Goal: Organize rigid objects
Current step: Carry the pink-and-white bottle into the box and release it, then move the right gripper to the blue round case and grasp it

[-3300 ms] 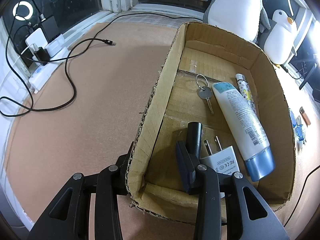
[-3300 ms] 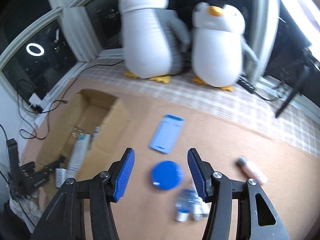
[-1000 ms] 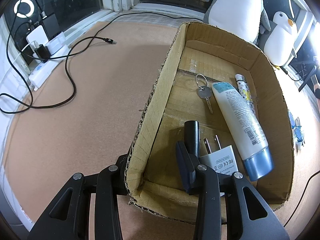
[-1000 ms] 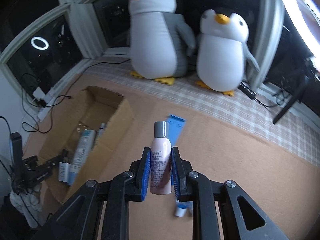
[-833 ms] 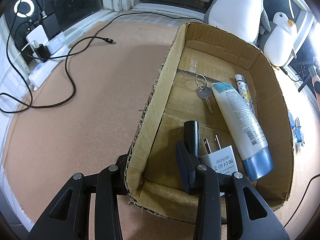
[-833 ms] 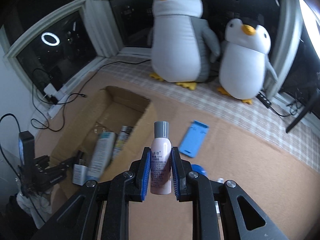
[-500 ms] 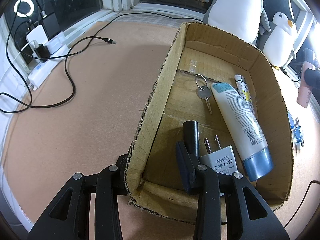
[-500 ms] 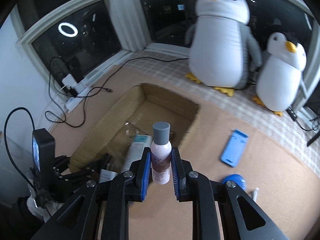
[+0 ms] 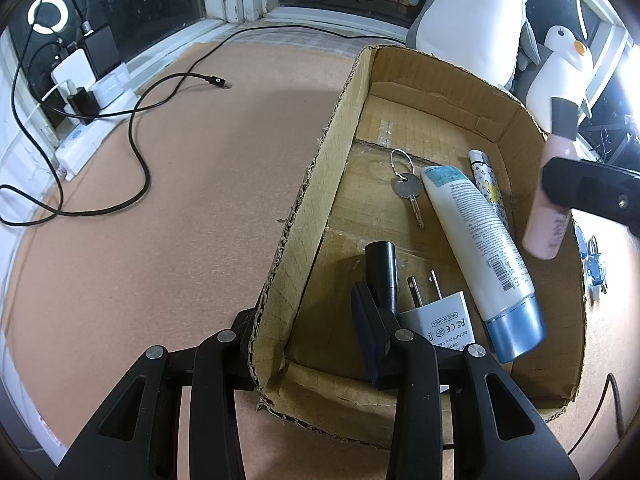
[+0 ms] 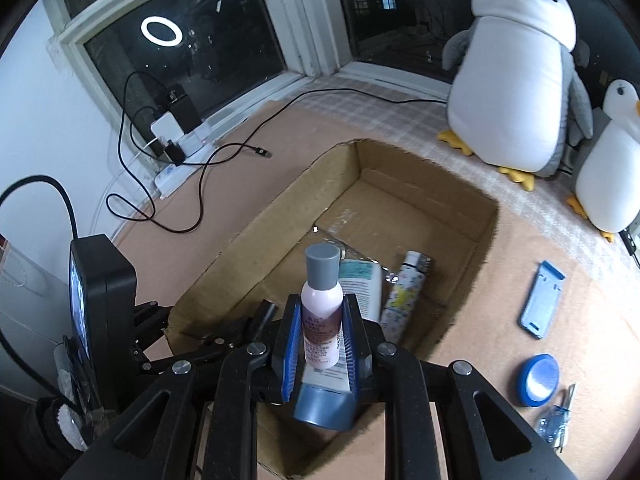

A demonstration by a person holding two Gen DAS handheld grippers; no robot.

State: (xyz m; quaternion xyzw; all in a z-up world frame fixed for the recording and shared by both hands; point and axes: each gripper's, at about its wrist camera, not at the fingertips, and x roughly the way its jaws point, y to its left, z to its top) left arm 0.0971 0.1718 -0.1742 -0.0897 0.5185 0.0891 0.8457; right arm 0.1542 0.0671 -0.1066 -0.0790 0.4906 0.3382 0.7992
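A pink bottle [image 10: 322, 316] is clamped upright in the right gripper [image 10: 320, 344] above the cardboard box [image 10: 256, 240]. The box's near-left wall, seemingly, is pinched by the left gripper [image 9: 308, 320].

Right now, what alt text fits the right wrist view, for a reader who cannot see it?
The right gripper holds a small pink bottle with a grey cap upright above an open cardboard box that contains a white tube and a patterned stick. Two plush penguins sit by the window.

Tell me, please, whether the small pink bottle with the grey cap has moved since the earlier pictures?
Yes. The small pink bottle with the grey cap, clamped in the right gripper, has travelled from beside the brown cardboard box to above its interior.
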